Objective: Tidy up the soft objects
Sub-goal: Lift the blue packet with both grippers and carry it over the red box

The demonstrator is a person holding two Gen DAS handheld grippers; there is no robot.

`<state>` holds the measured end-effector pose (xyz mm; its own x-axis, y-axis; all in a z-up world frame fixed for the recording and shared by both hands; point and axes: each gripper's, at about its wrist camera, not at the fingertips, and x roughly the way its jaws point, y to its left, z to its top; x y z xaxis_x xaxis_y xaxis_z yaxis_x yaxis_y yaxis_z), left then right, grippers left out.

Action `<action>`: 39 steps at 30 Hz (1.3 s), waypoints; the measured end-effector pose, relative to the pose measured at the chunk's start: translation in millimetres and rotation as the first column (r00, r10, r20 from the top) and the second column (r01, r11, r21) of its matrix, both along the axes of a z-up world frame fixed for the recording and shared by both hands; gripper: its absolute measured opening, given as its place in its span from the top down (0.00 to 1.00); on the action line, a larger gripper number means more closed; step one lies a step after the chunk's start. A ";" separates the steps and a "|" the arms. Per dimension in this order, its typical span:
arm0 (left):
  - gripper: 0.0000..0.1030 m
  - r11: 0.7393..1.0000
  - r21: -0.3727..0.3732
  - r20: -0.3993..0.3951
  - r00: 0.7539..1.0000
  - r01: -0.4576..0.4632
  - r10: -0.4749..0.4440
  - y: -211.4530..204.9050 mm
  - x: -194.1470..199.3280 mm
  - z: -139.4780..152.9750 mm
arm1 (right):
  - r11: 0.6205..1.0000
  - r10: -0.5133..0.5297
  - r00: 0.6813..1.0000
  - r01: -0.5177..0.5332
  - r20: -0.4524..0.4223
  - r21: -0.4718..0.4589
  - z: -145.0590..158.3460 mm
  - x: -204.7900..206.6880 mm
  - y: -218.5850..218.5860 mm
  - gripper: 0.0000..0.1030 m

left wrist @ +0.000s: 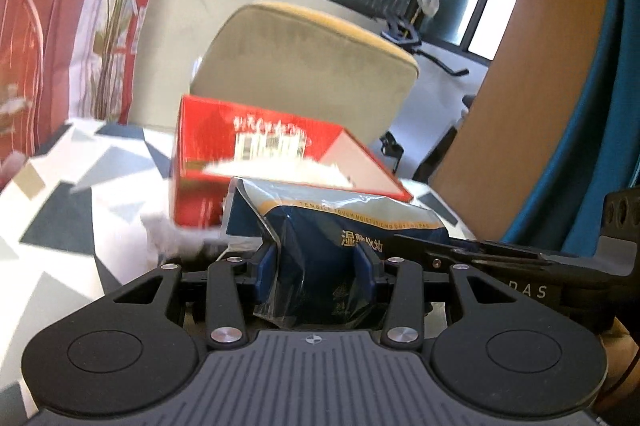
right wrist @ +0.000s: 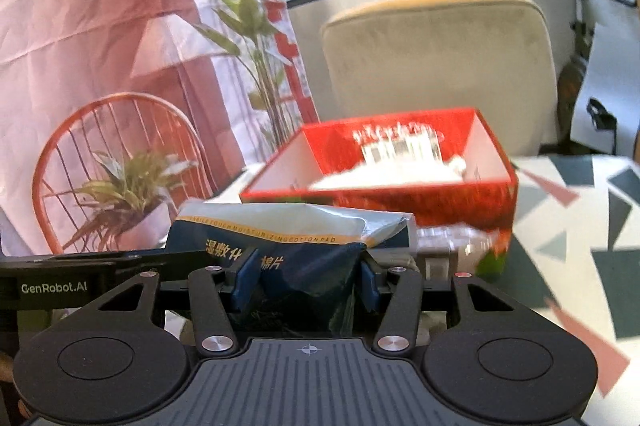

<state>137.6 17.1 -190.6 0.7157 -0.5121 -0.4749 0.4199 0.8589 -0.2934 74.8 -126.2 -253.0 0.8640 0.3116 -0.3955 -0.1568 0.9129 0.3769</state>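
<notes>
A dark blue and silver plastic bag of cotton pads [left wrist: 320, 226] is held between both grippers above the table. My left gripper [left wrist: 316, 262] is shut on one end of the bag. My right gripper [right wrist: 306, 272] is shut on the other end of the same bag [right wrist: 288, 238]. Just behind the bag stands an open red box [left wrist: 256, 154] with white soft material inside; it also shows in the right wrist view [right wrist: 400, 166]. A tuft of white cotton [left wrist: 168, 230] lies on the table left of the bag.
The table [left wrist: 60, 194] has a white cloth with grey, blue and pink triangles [right wrist: 580, 226]. A beige chair back [left wrist: 300, 58] stands behind the box. A potted plant [right wrist: 120, 194] and a red wire chair [right wrist: 80, 154] are at the left.
</notes>
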 end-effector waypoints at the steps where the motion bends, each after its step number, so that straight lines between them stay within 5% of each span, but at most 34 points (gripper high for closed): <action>1: 0.57 1.000 -0.001 0.007 1.000 -0.002 0.002 0.0 0.9 3.5 | 1.000 0.002 1.000 -0.002 0.007 -0.002 4.3 1.9 -0.4 0.54; 20: 0.57 1.000 0.009 0.061 0.998 0.015 -0.015 -5.7 23.8 35.8 | 1.000 0.008 0.996 -0.007 0.084 -0.013 53.8 31.4 -16.6 0.54; 32: 0.57 0.998 -0.012 0.041 0.998 0.057 -0.057 -4.8 77.4 54.8 | 0.998 0.057 0.996 -0.057 0.070 -0.004 79.3 82.0 -44.1 0.54; 39: 0.57 0.997 0.035 0.066 0.995 0.070 -0.072 -13.9 110.3 68.4 | 0.996 0.081 0.994 -0.077 0.074 -0.049 93.7 122.9 -56.0 0.55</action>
